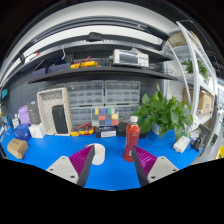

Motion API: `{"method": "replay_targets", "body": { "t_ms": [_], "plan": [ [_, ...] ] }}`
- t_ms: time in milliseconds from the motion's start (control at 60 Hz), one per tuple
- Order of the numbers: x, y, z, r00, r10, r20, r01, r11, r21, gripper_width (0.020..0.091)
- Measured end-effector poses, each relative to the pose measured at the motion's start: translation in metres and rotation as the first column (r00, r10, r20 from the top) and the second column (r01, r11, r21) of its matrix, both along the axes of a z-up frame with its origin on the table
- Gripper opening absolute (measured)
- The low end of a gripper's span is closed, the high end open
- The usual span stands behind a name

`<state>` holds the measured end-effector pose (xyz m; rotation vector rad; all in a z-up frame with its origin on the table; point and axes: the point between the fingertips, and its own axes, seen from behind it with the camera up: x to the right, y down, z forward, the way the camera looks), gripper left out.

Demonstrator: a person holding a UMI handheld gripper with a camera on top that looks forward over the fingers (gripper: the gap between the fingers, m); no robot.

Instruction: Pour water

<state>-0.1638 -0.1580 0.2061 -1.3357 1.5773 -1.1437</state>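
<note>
A red bottle [131, 138] with a red cap stands upright on the blue table [110, 172], just ahead of my right finger and slightly inside it. A white cup [97, 154] rests on the table close to my left finger's tip. My gripper [112, 163] is open, its purple pads [81, 159] spread wide, and nothing is held between them. Both objects stand on their own on the table.
A potted green plant [165, 112] stands to the right beyond the bottle. Drawer cabinets [104, 97] and a white box [54, 110] line the back under a shelf [100, 68]. Small items [20, 130] cluster at the far left, and a white object [181, 144] lies at the right.
</note>
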Motion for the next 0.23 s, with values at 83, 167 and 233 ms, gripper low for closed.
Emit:
{"method": "replay_targets", "body": {
  "t_ms": [83, 167, 233],
  "plan": [
    [-0.004, 0.007, 0.006, 1.0, 0.008, -0.001, -0.008, 1.0, -0.002, 0.0743],
    [-0.005, 0.012, 0.012, 1.0, 0.014, 0.005, -0.014, 1.0, -0.004, 0.0742],
    [-0.007, 0.013, 0.014, 1.0, 0.012, 0.007, -0.012, 1.0, -0.011, 0.074]
  ]
}}
